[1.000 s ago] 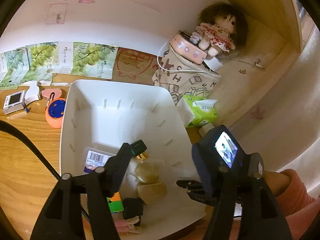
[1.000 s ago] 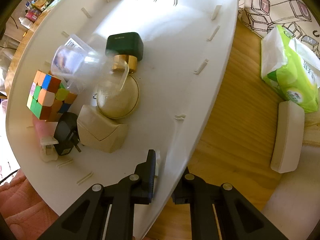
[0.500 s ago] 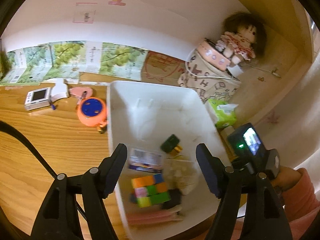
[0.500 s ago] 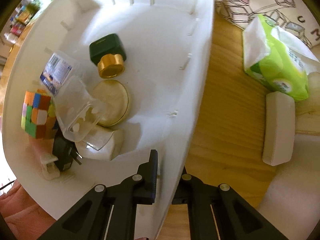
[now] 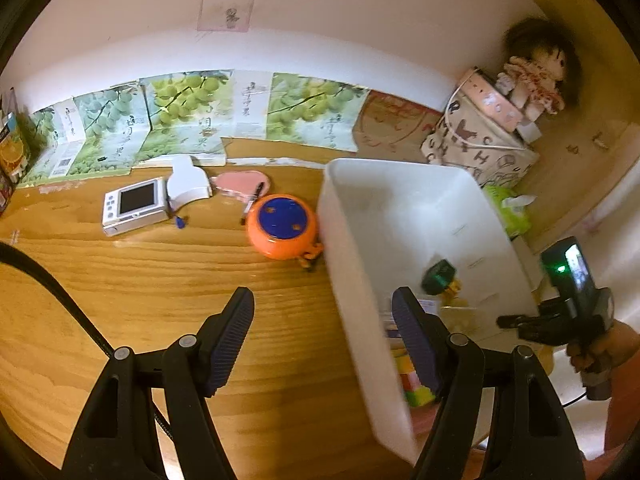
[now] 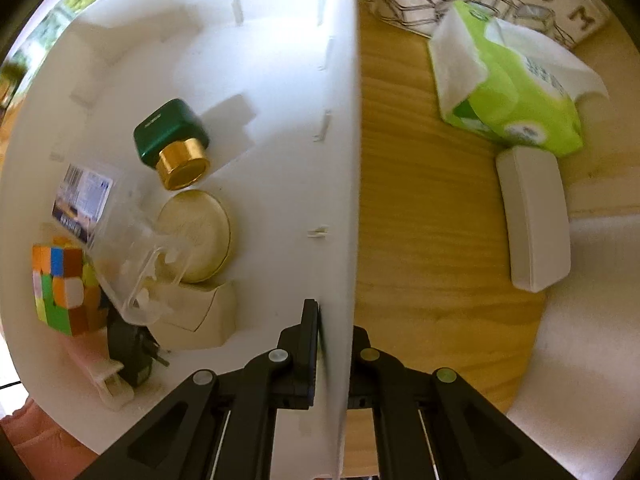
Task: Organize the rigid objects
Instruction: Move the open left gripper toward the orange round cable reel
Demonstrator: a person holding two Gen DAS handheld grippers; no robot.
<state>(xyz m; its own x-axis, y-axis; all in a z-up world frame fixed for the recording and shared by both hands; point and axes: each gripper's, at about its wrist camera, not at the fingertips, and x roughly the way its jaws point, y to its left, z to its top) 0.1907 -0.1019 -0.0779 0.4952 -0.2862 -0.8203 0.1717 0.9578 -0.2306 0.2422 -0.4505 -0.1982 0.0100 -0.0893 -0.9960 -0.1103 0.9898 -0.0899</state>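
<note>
My right gripper [image 6: 335, 320] is shut on the right wall of the white bin [image 6: 340, 160], one finger inside and one outside. In the bin lie a green bottle with a gold cap [image 6: 172, 136], a gold round compact [image 6: 200, 236], a colour cube [image 6: 64, 288], a clear plastic case [image 6: 132, 264], a beige box [image 6: 196, 316] and a black plug [image 6: 130, 356]. My left gripper [image 5: 322, 340] is open above the wooden table by the white bin's [image 5: 348, 240] left wall and holds nothing. Beyond it sit an orange round toy [image 5: 282, 226], a white screen device [image 5: 134, 206] and a pink heart case [image 5: 240, 182].
A green tissue pack [image 6: 512, 92] and a white oblong case [image 6: 534, 220] lie right of the bin. A patterned bag [image 5: 476, 148] with a doll [image 5: 536, 76] on it fills the back right corner. Grape-printed boxes [image 5: 180, 116] line the wall. A hand [image 5: 600, 348] holds the right gripper.
My left gripper has swung left, from above the bin's contents to over the table, its jaws a little wider. My right gripper has closed onto the bin wall and rolled.
</note>
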